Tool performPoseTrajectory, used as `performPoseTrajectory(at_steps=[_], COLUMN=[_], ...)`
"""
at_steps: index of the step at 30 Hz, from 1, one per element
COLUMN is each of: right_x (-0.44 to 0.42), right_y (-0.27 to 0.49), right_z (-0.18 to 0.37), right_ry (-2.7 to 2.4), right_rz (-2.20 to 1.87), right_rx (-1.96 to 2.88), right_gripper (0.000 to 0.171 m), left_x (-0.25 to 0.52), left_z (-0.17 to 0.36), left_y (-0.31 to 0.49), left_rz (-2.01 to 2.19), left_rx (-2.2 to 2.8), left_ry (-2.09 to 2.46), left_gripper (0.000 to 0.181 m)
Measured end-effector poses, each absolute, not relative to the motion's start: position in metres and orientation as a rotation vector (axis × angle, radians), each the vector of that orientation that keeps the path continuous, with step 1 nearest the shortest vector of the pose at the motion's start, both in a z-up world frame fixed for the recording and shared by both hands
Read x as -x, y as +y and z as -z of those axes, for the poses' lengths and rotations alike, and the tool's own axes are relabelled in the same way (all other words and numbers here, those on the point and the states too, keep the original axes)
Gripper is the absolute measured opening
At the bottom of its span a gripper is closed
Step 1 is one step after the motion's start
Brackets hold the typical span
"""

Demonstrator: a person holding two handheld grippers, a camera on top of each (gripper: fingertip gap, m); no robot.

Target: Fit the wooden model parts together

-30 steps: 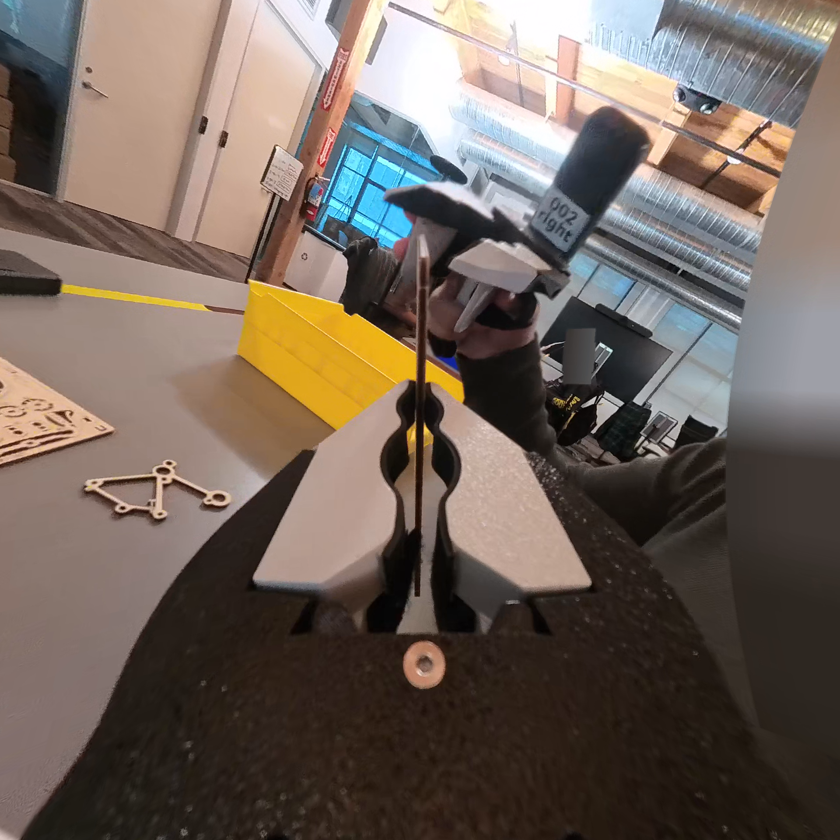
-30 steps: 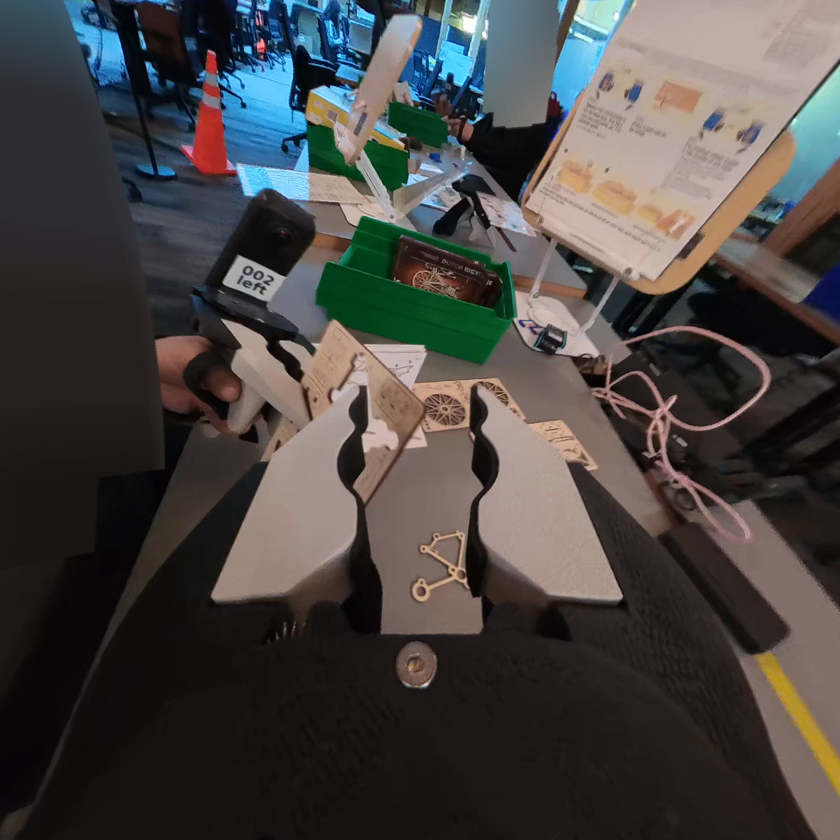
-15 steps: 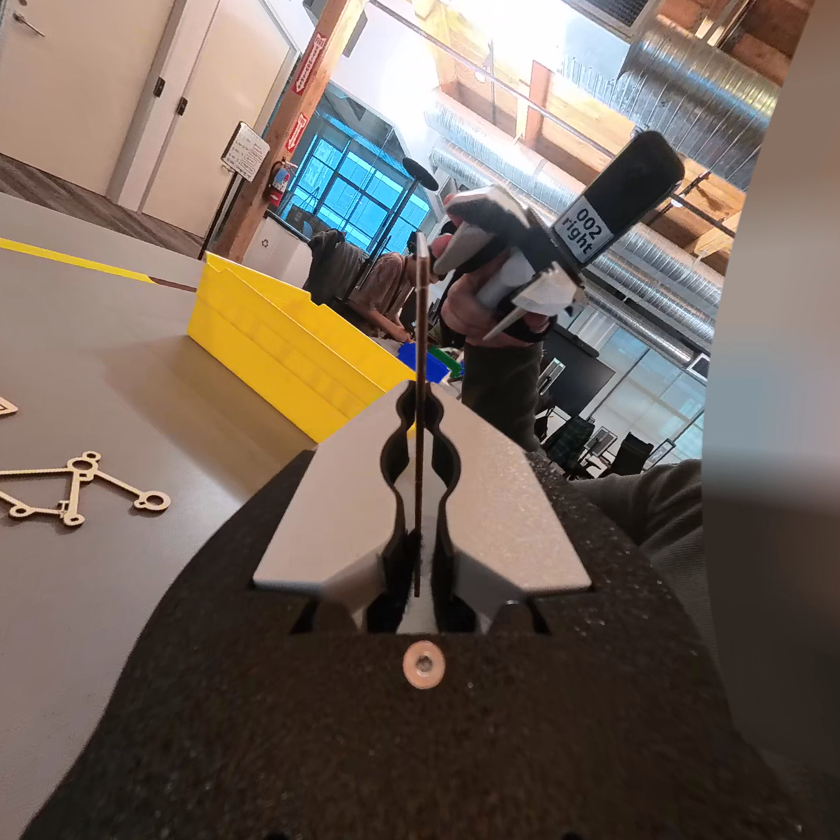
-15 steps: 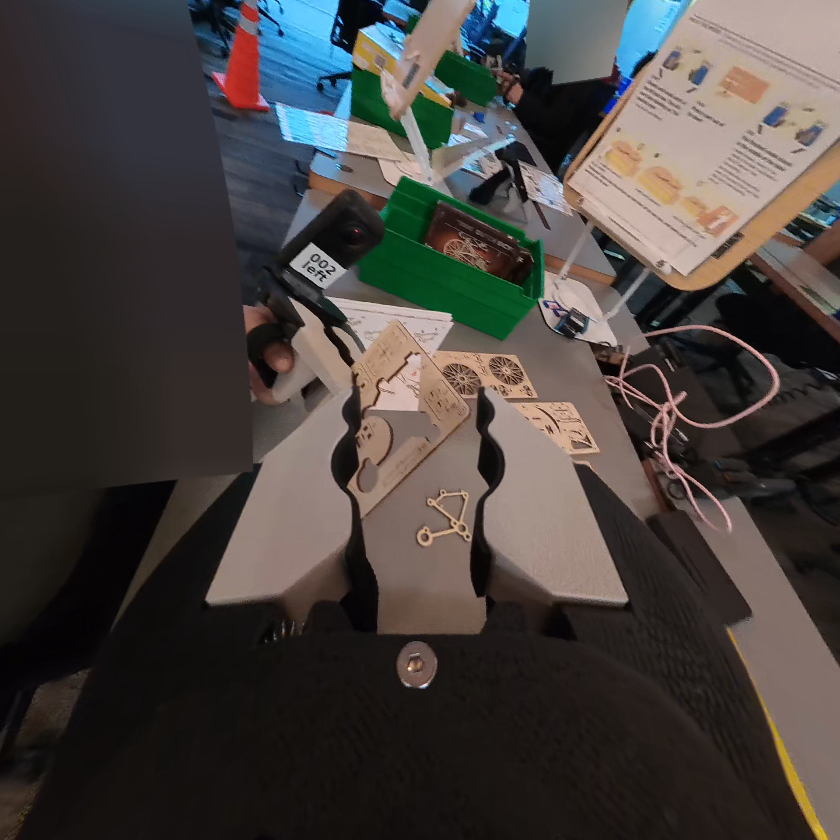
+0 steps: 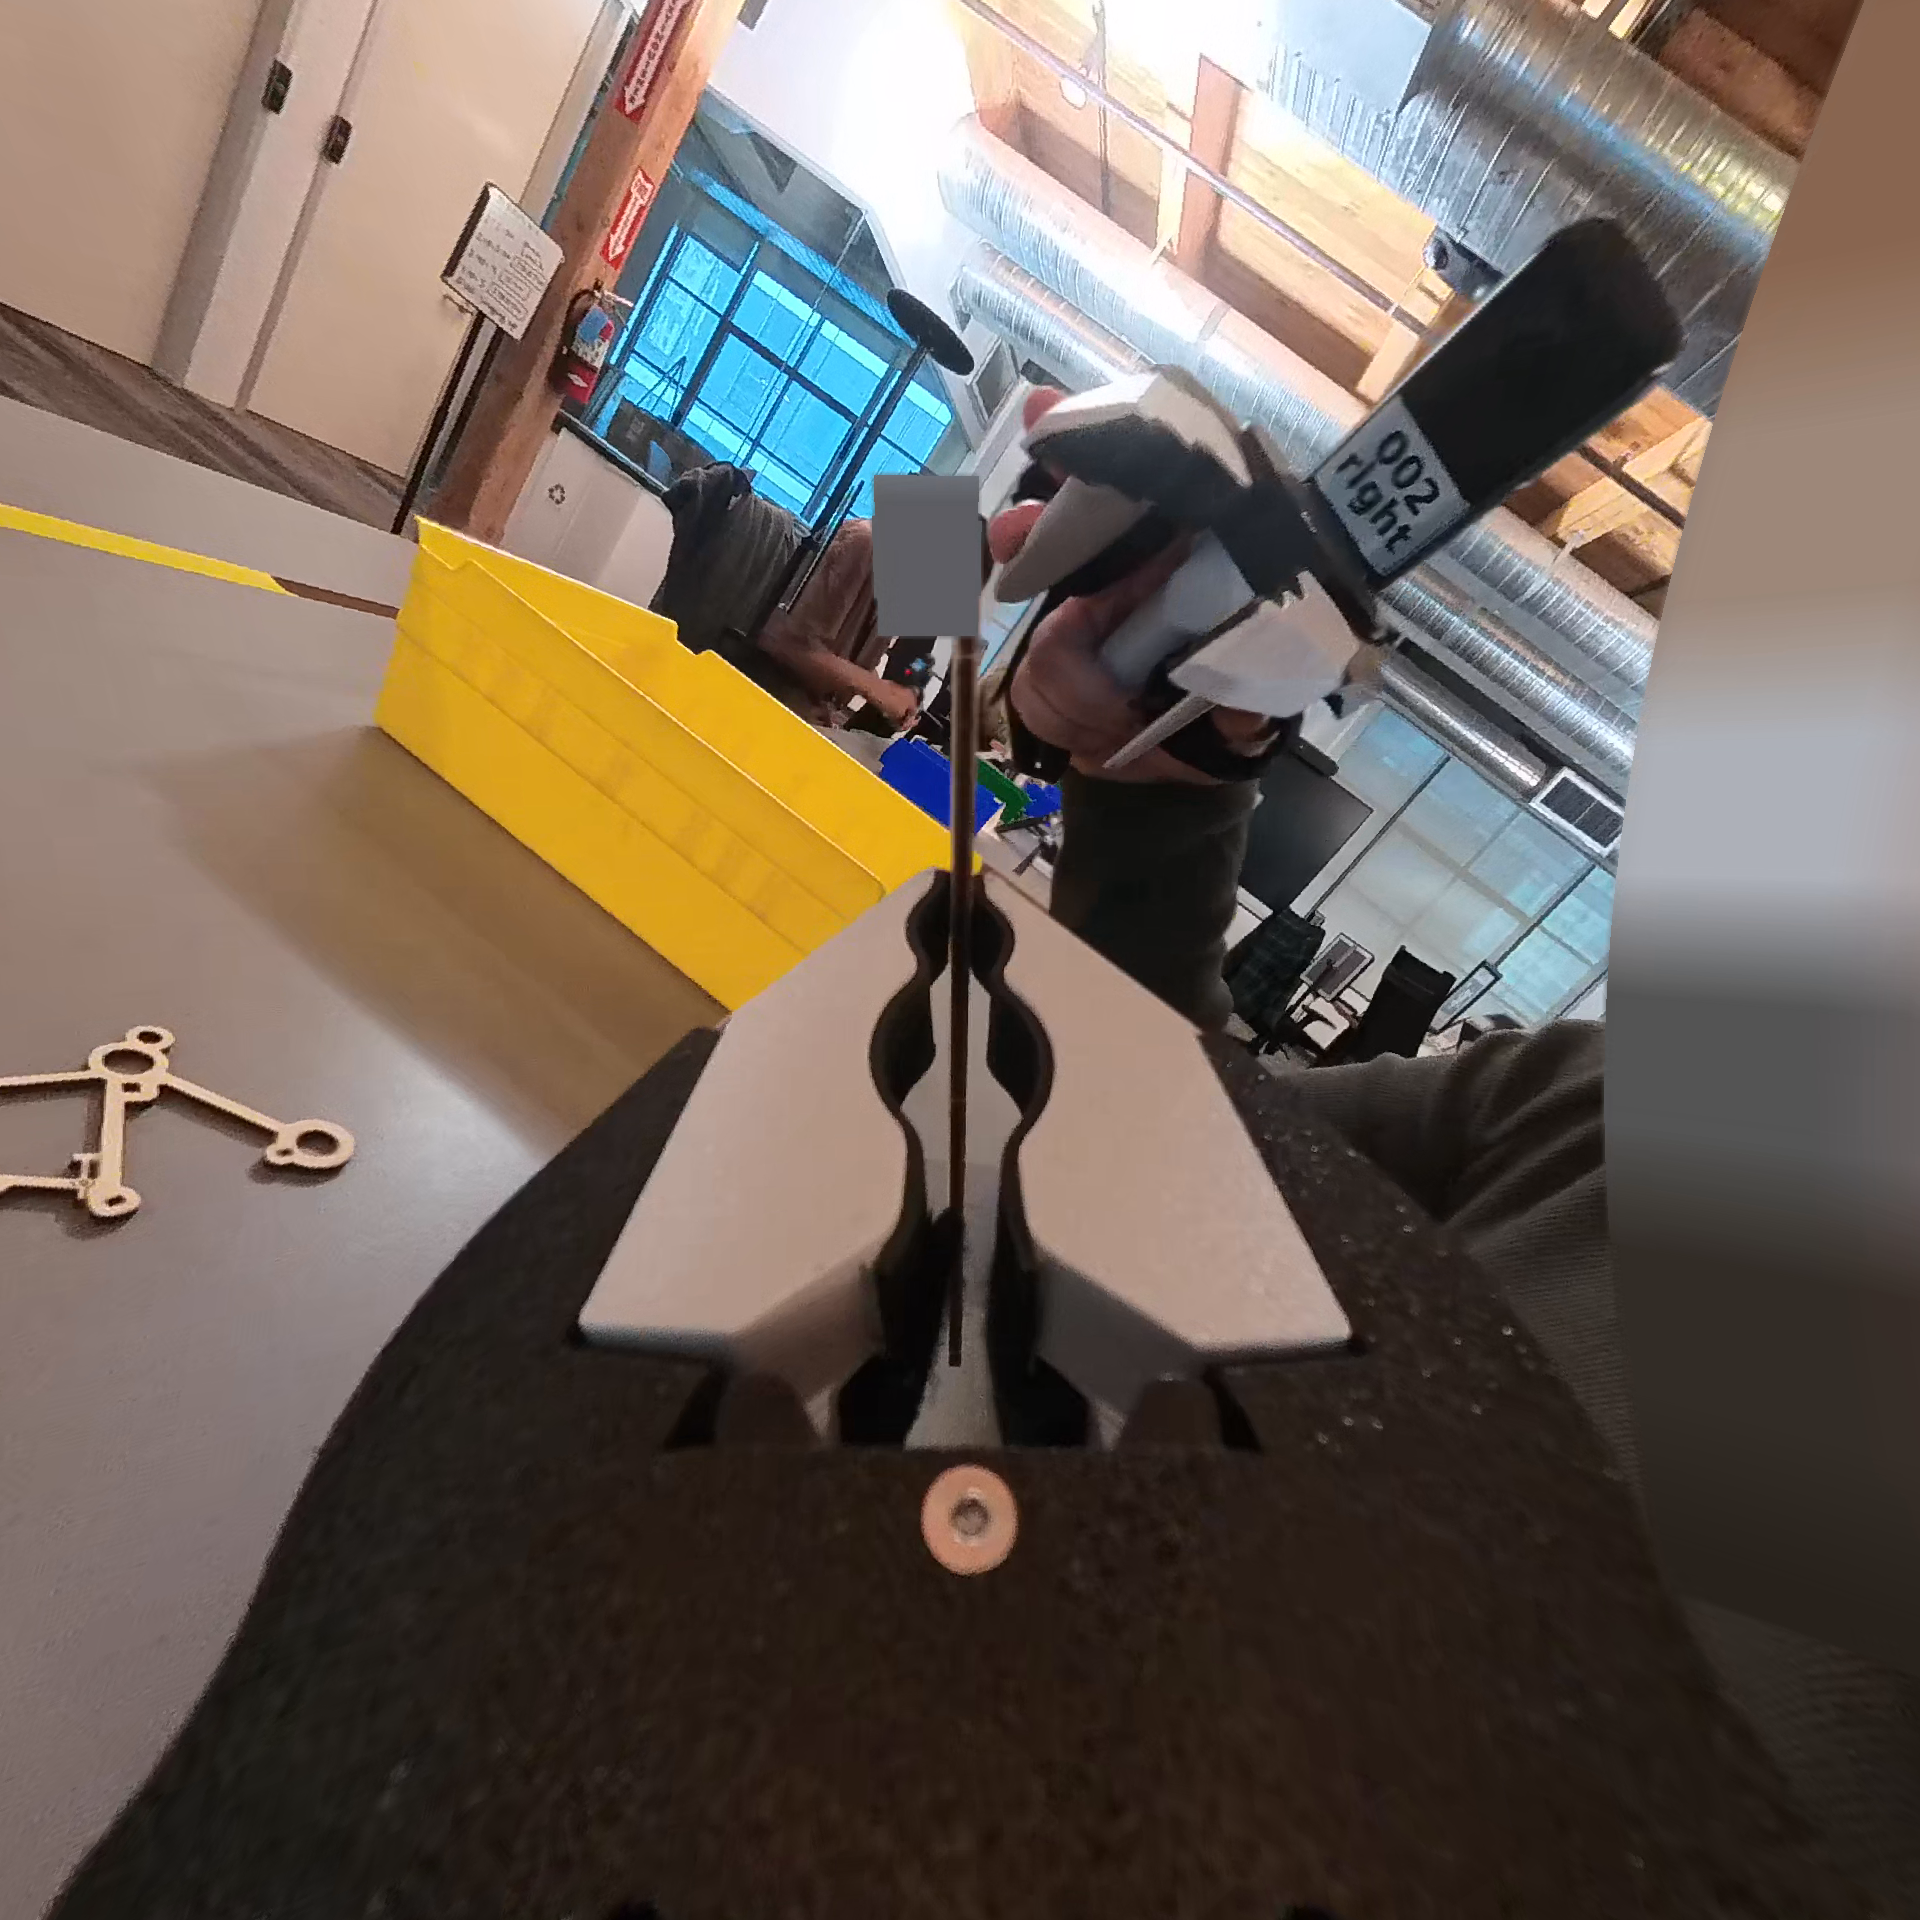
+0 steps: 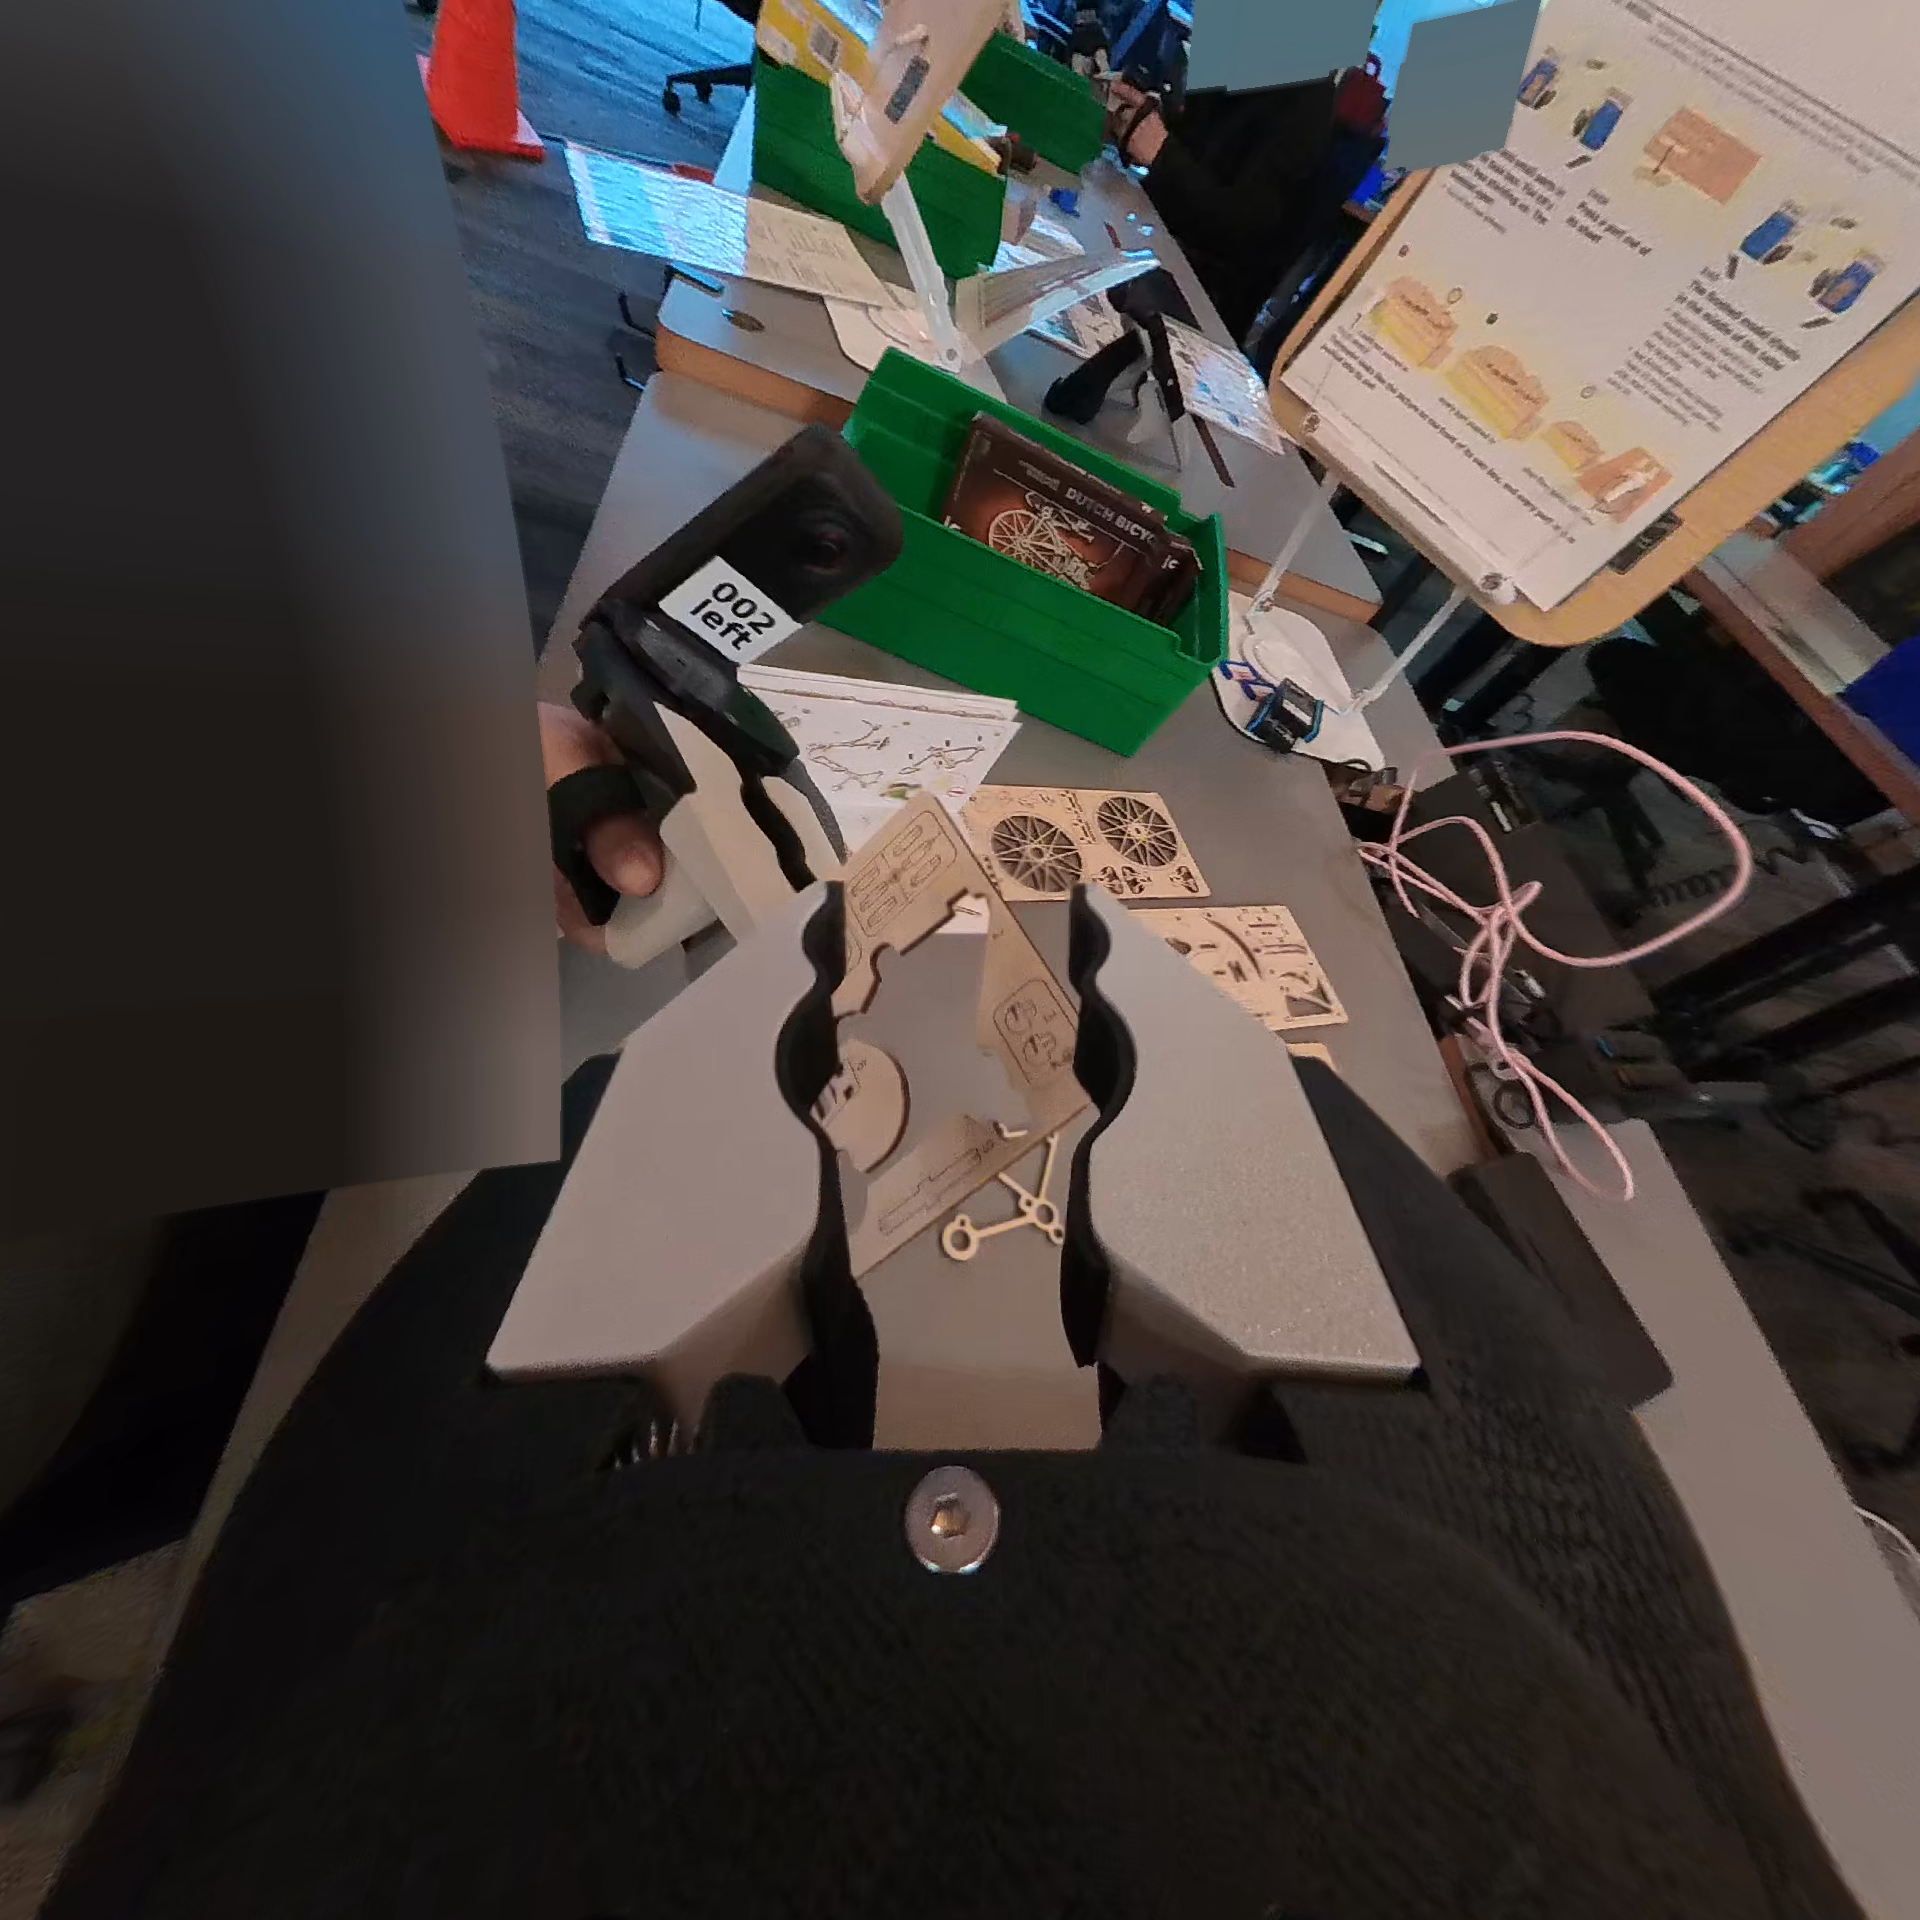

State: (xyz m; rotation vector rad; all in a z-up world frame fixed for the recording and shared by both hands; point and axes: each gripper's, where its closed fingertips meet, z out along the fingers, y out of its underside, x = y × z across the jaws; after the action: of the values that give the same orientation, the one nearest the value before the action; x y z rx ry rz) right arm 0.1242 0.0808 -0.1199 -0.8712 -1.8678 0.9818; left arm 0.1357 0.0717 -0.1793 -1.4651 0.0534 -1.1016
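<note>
My left gripper (image 5: 961,899) is shut on a thin wooden part sheet (image 5: 961,1039), which shows edge-on and upright in the left wrist view. In the right wrist view the same sheet (image 6: 1023,1029) faces the camera, with cut-out holes, held up by the left gripper (image 6: 790,862). My right gripper (image 6: 956,914) is open and empty, its jaws framing the sheet from just in front. It also shows in the left wrist view (image 5: 1091,603), raised beyond the sheet's top. A loose bicycle-frame part (image 6: 1013,1216) lies flat on the grey table (image 6: 1195,790), and also shows in the left wrist view (image 5: 125,1122).
A yellow bin (image 5: 623,748) stands behind the left gripper. A green bin (image 6: 1039,634) with a kit box, a wheel sheet (image 6: 1081,842), another part sheet (image 6: 1247,966), a paper booklet (image 6: 894,748), an instruction board (image 6: 1610,312) and a pink cord (image 6: 1507,935) lie ahead and right. About 6 cm separates my left fingertips from my right.
The right gripper has come down and closer to the held sheet, which now fills the gap between its open jaws. The left gripper has kept its grip and shifted slightly.
</note>
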Motion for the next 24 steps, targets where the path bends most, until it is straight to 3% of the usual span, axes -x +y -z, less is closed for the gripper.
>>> performPoseTrajectory(at_steps=[9,20,24], right_x=[-0.110,-0.114,-0.117], right_y=[0.083,0.072,0.067], right_z=[0.134,0.150,0.148], right_ry=[-1.868,-1.990,-2.005], right_rz=[-0.875,-0.761,-0.881], right_rx=[0.961,0.827,0.862], right_gripper=[0.029,0.026,0.013], left_x=[-0.144,-0.144,-0.142], left_z=[0.185,0.193,0.193], left_y=[0.076,0.075,0.073], left_rz=[0.912,0.655,0.623], left_rx=[1.564,1.685,1.701], left_ry=[0.185,0.363,0.404], left_gripper=[0.001,0.001,0.000])
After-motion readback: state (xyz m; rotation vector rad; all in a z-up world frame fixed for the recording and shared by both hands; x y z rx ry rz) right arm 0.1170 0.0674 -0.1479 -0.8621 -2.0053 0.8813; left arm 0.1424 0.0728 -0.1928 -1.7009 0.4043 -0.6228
